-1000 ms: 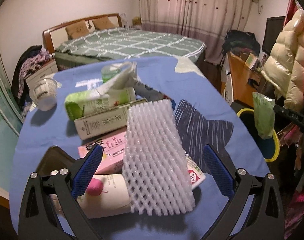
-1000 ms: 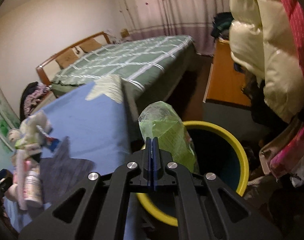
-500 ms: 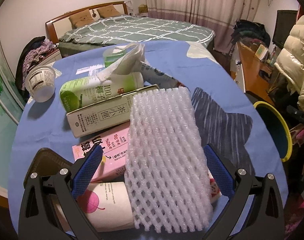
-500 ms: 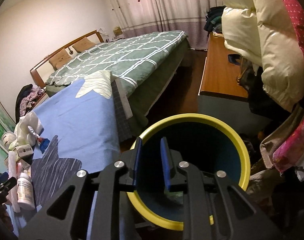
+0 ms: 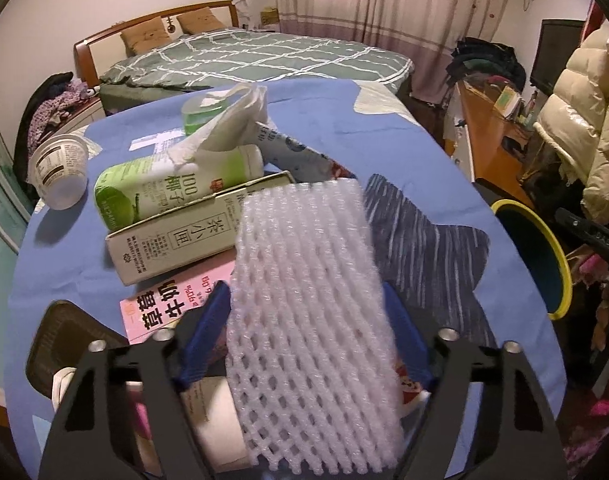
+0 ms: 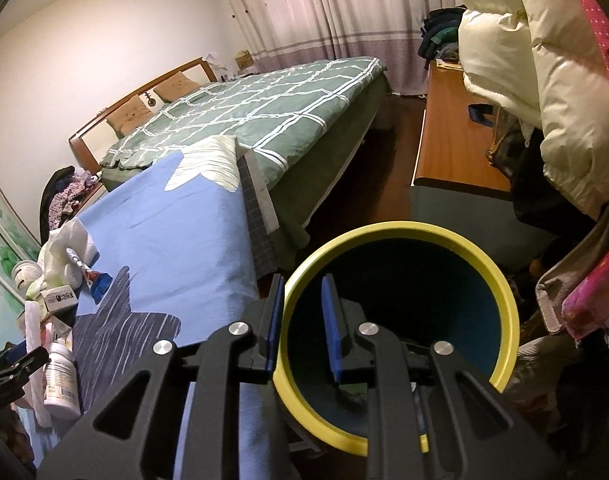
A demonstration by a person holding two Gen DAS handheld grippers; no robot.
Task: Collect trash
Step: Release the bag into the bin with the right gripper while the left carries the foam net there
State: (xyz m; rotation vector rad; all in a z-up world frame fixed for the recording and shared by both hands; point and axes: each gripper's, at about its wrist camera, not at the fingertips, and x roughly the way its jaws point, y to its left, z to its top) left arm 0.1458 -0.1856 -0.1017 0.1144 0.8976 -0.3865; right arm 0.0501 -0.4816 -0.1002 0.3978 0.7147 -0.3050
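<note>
left gripper (image 5: 306,340) jaws pinching the foam net sleeve (image 5: 308,312); it may squash and slip. right gripper (image 6: 302,322) jaws spread over the yellow-rimmed bin (image 6: 500,276).

Right gripper (image 6: 302,324) over the bin

Its blue fingers (image 6: 329,328) stand slightly parted, empty, straddling the yellow rim of the dark bin (image 6: 504,304) beside the blue-clothed worktop (image 6: 176,236).

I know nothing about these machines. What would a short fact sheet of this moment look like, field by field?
Place: bedroom, blue cloth-covered table
Left tongs: closed around the white foam mesh sleeve
Right tongs: open, holding nothing, over the yellow-rimmed round bin
Trash on the table: beige tea carton, green-and-white drink bottle, pink box, white plastic cup
</note>
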